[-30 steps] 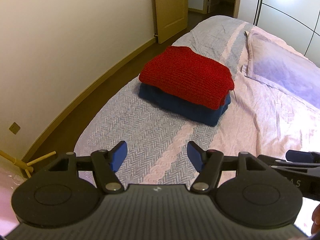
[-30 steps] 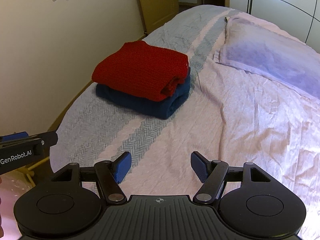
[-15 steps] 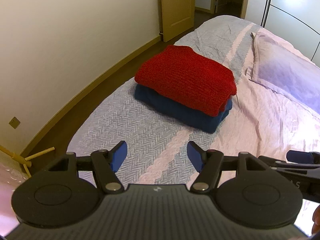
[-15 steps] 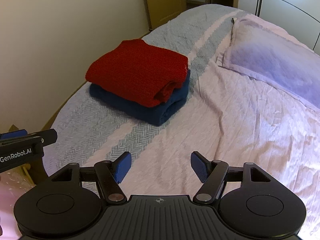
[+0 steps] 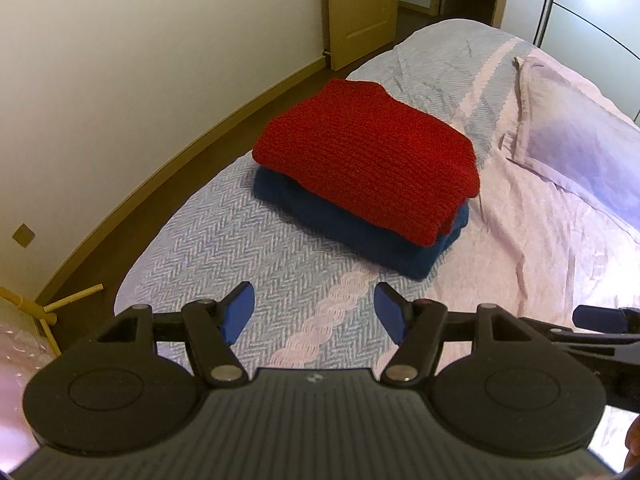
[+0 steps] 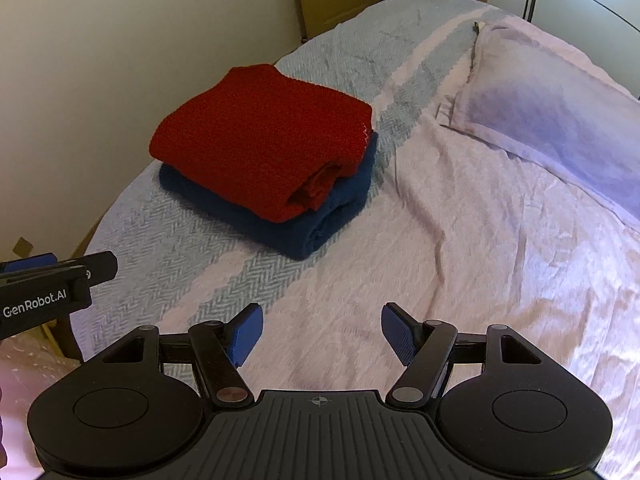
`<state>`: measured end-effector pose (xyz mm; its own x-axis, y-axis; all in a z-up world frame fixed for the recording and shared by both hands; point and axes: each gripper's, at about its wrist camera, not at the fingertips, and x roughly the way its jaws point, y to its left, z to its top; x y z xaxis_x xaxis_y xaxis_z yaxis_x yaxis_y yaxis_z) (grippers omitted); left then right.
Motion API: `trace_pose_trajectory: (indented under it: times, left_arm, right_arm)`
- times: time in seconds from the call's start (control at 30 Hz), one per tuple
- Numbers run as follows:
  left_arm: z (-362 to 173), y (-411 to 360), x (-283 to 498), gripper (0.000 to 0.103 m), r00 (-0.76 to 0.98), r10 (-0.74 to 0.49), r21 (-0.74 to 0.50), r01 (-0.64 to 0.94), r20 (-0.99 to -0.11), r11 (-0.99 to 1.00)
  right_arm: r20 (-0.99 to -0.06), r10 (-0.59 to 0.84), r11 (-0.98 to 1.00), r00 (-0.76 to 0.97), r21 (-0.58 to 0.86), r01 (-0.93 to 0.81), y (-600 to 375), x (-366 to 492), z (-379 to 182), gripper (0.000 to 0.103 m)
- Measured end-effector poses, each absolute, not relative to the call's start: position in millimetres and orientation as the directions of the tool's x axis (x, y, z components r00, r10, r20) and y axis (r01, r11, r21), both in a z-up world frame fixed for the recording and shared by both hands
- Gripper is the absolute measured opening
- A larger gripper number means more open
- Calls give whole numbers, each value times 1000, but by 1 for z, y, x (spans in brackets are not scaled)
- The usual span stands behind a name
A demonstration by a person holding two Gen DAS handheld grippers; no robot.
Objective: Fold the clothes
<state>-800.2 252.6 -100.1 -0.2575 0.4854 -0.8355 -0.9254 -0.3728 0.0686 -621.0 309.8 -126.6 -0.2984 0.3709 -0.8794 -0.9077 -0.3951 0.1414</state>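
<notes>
Blue-padded left gripper [image 5: 314, 312] and right gripper [image 6: 322, 334] are tilted downward over the bed [image 6: 460, 280], jaws wide apart and empty. Folded red sweater [image 5: 368, 160] is stacked on blue sweater [image 5: 360, 236] at twelve o'clock.

Lettering read: "GenRobot.AI", printed in white on the black side of the left gripper [image 6: 44, 292], seen in the right wrist view.
Other text: none is made out.
</notes>
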Motion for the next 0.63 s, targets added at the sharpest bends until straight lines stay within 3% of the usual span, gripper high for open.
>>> trace_pose_trajectory:
  times: [0.63]
  left_arm:
    - [-110, 279, -826, 63, -285, 451, 88, -908, -846, -410]
  right_arm:
    - [-890, 335, -421, -309, 153, -894, 340, -646, -138, 69]
